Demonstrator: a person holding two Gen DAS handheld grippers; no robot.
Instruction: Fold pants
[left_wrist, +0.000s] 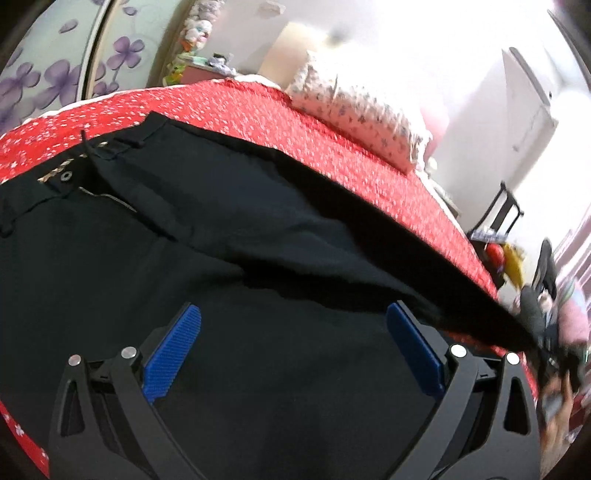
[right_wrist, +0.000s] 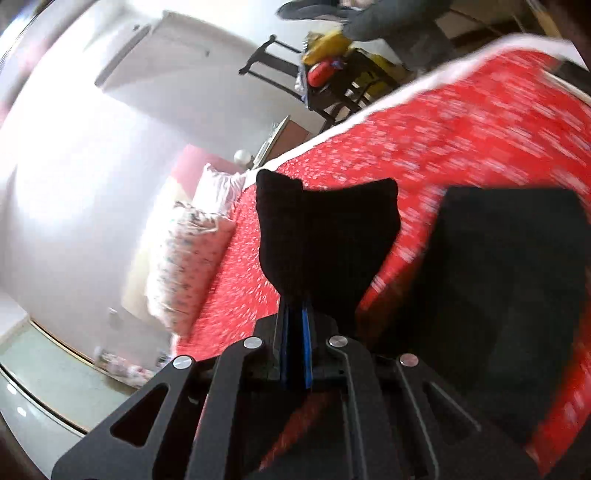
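Black pants (left_wrist: 229, 229) lie spread on a red flowered bedspread (left_wrist: 280, 118), waistband and button at the upper left. My left gripper (left_wrist: 293, 317) is open, its blue pads wide apart just above the pants' fabric. In the right wrist view, my right gripper (right_wrist: 295, 306) is shut on a leg end of the pants (right_wrist: 325, 236) and holds it lifted above the bedspread (right_wrist: 461, 122); the fabric fans out beyond the fingers. Another part of the pants (right_wrist: 509, 280) lies flat at the right.
A flowered pillow (left_wrist: 362, 114) lies at the bed's far side, also in the right wrist view (right_wrist: 188, 254). A dark chair (right_wrist: 332, 77) with red and yellow items stands beyond the bed's corner. A white wardrobe (right_wrist: 155, 62) is behind.
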